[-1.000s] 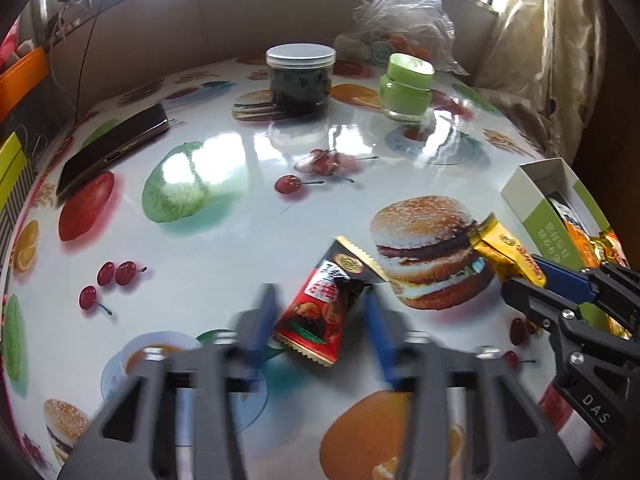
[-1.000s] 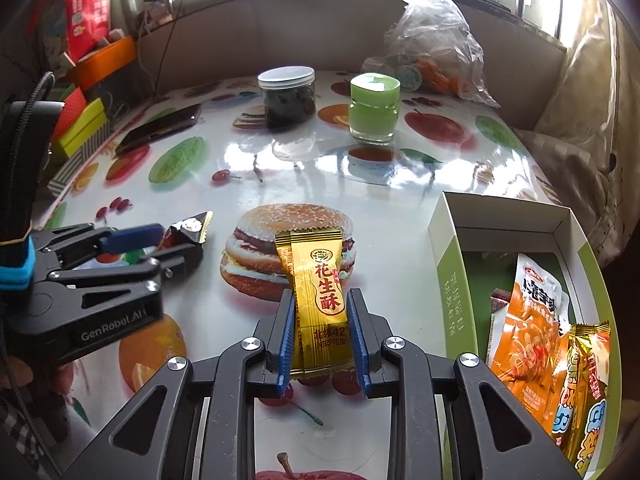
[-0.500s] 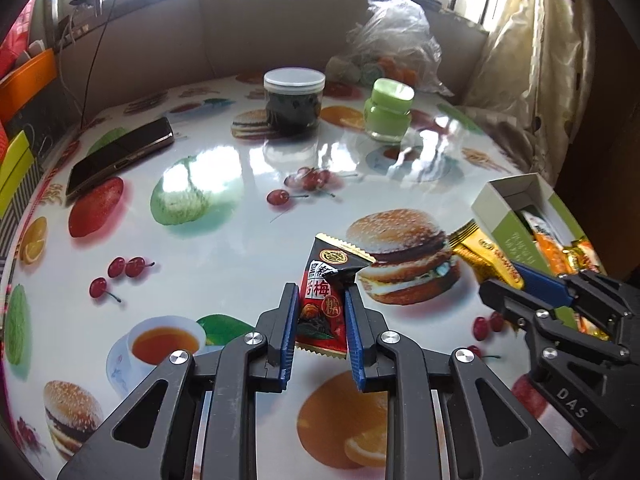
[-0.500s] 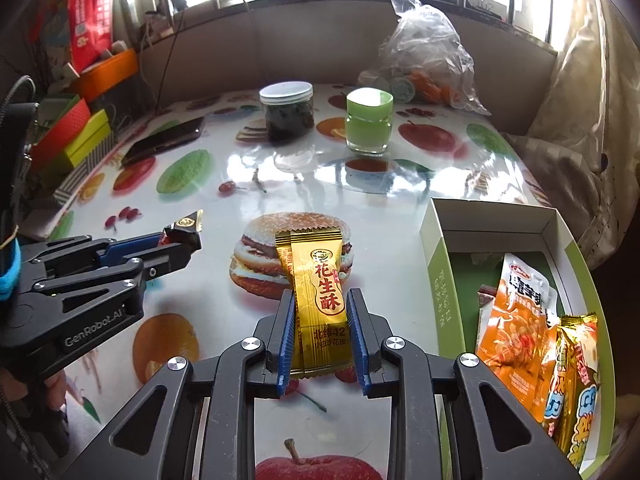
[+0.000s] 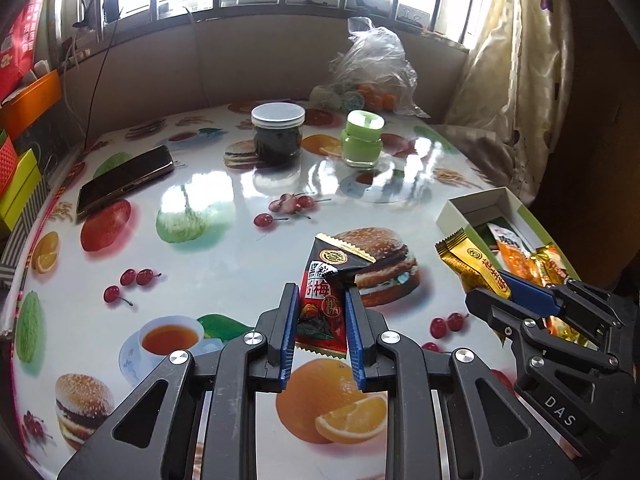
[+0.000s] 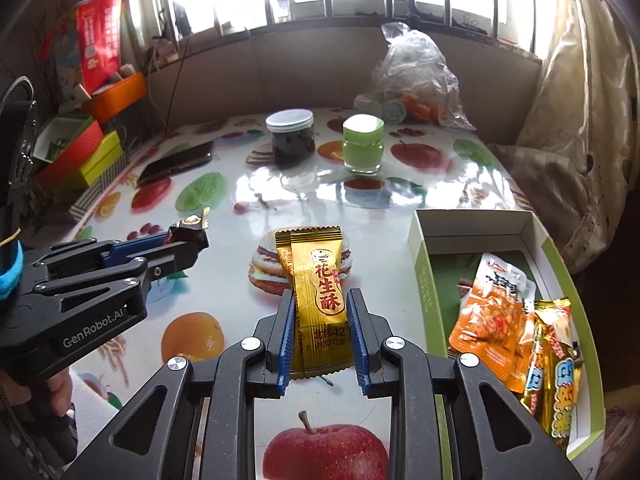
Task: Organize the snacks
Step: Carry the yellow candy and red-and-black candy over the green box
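Observation:
My left gripper (image 5: pixel 322 300) is shut on a red and black plum candy packet (image 5: pixel 326 300) and holds it above the table; it also shows at the left of the right wrist view (image 6: pixel 188 240). My right gripper (image 6: pixel 322 304) is shut on a gold peanut crisp packet (image 6: pixel 318 292), held above the table left of the box; that packet shows in the left wrist view (image 5: pixel 470 264). A green and white open box (image 6: pixel 424 276) at the right holds several snack packets (image 6: pixel 496 312).
A fruit-print tablecloth (image 5: pixel 224 240) covers the table. At the back stand a dark jar with a white lid (image 5: pixel 277 134), a green jar (image 5: pixel 362 138) and a plastic bag (image 5: pixel 370 76). A phone (image 5: pixel 124 178) lies at the left. Coloured boxes (image 6: pixel 84 148) stand off the left edge.
My left gripper closed on the plum candy packet and lifted it off the table. My right gripper rose too, still holding the gold packet.

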